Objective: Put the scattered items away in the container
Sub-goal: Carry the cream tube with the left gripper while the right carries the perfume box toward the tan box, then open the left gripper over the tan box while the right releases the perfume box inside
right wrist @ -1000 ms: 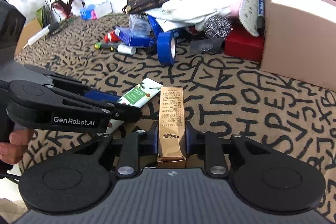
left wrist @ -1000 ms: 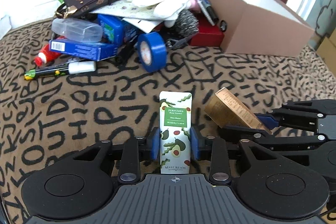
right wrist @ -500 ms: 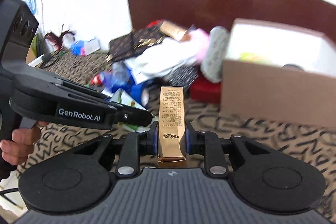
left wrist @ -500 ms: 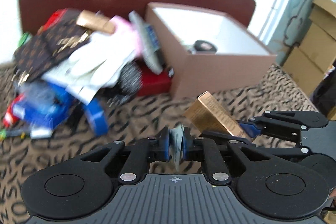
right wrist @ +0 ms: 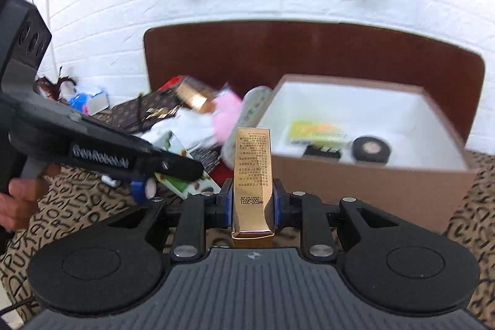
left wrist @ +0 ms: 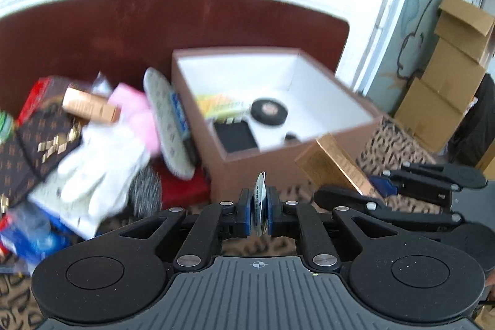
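Note:
My left gripper (left wrist: 259, 201) is shut on a white and green hand cream pack (left wrist: 260, 194), seen edge-on as a thin strip between the blue pads. In the right wrist view the same pack (right wrist: 181, 186) juts from the left gripper (right wrist: 144, 189), held up off the cloth. My right gripper (right wrist: 252, 206) is shut on a gold box (right wrist: 252, 172) that stands upright. The gold box (left wrist: 332, 164) also shows at the right of the left wrist view. Just beyond both stands the open brown container (left wrist: 266, 172), white inside.
The container (right wrist: 371, 190) holds a black disc (right wrist: 371, 149), a yellow packet (right wrist: 315, 132) and a black square item (left wrist: 236, 136). Left of it lies a pile: white glove (left wrist: 102, 156), pink cloth (left wrist: 136, 110), grey insole (left wrist: 164, 119), monogram pouch (left wrist: 34, 147), red box (left wrist: 182, 190). Cardboard boxes (left wrist: 445, 76) stand far right.
Both grippers have risen off the patterned cloth with their packs and come nearer the container. The left jaws have closed flat on the hand cream pack, which now shows edge-on.

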`<state>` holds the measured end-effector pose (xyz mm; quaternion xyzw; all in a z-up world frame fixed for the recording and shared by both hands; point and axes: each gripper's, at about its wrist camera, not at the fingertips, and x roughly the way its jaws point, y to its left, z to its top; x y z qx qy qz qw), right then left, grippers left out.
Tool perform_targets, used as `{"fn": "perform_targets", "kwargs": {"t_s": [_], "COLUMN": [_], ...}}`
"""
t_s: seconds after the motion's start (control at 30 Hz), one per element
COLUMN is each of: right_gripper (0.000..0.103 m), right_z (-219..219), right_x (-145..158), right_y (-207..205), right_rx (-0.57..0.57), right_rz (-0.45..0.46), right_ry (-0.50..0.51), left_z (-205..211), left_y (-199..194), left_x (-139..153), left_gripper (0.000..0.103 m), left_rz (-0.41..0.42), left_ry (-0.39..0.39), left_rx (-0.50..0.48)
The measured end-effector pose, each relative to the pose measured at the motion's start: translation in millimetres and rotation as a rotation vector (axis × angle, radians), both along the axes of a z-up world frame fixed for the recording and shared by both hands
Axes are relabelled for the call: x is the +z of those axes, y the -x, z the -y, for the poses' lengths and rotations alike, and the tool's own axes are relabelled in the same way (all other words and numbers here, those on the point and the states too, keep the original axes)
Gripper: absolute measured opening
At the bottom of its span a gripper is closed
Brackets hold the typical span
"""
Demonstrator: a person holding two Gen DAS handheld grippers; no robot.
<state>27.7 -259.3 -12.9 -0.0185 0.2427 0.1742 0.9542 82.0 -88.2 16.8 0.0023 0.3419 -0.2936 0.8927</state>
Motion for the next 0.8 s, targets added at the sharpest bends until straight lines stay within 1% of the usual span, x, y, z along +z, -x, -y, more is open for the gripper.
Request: {"fn": "perform_targets", "kwargs": {"t_s": [0.1,0.2,0.3,0.37,0.5,0.67,0.8], "right_gripper": [0.027,0.027,0.027,0.027,0.027,0.027,0.027], "right_z": [13,28,42,52,71,92,103], "right_x": [13,26,30,29,15,-12,-29], "right_y": [-13,-29,-52,-68,-101,-140,-167], "right_rx": [-0.024,-0.057,-0.098,-0.128,-0.178,-0.219,-0.233], "right_rz": [0.02,0.034,0.032,0.027,-0.025,-0.106,-0.157], "right_ry": [0.003,0.02,0.043,0.069,0.114,0.163,0.197], "left_z": [15,36,61,76,106,138,157], "left_y": [-16,-37,-59,-75,-105,-141,-163], "left_x": [21,37,45,43,26,-11,-35], "left_gripper": [0.004,0.004,0.004,0.005,0.005,0.005,0.005], "left_rz": [0.032,0.052,0.051,0.04,0.003,-0.069,-0.11], "left_ry": [0.023,0.023,0.017,0.019,-0.005,-0.059,-0.095], "left_rx": [-0.014,-0.029,-0.04,-0.053,-0.062,-0.068,-0.08]}}
